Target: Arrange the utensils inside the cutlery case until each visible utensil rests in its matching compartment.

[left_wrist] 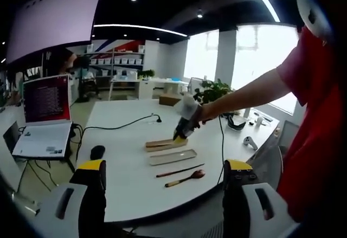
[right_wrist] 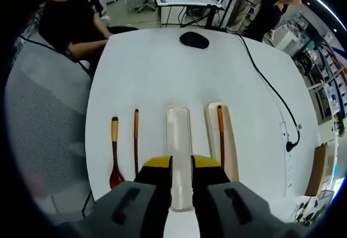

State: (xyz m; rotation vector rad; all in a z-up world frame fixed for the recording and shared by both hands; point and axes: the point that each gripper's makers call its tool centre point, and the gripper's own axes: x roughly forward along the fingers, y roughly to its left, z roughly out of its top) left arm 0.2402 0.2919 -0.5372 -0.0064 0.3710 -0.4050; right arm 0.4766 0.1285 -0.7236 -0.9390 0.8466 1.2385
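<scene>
Left gripper (left_wrist: 165,167): held back off the near edge of the white table (left_wrist: 119,124), jaws spread wide, nothing between them.

Right gripper (right_wrist: 181,165): over the table, jaws narrowly parted, straddling the near end of the pale lid (right_wrist: 179,156). Whether the pads actually touch it I cannot tell from this angle.

Layout in the right gripper view, left to right:
- wooden spoon (right_wrist: 115,154), bowl toward the camera
- one chopstick (right_wrist: 136,140), lying parallel, just beside the spoon
- the lid
- cutlery case (right_wrist: 229,146), open, with a second chopstick (right_wrist: 220,135) lying lengthwise inside it

Black mouse (right_wrist: 194,39) at the far side, well apart. Laptop (left_wrist: 46,113) on a stand beside the table.
</scene>
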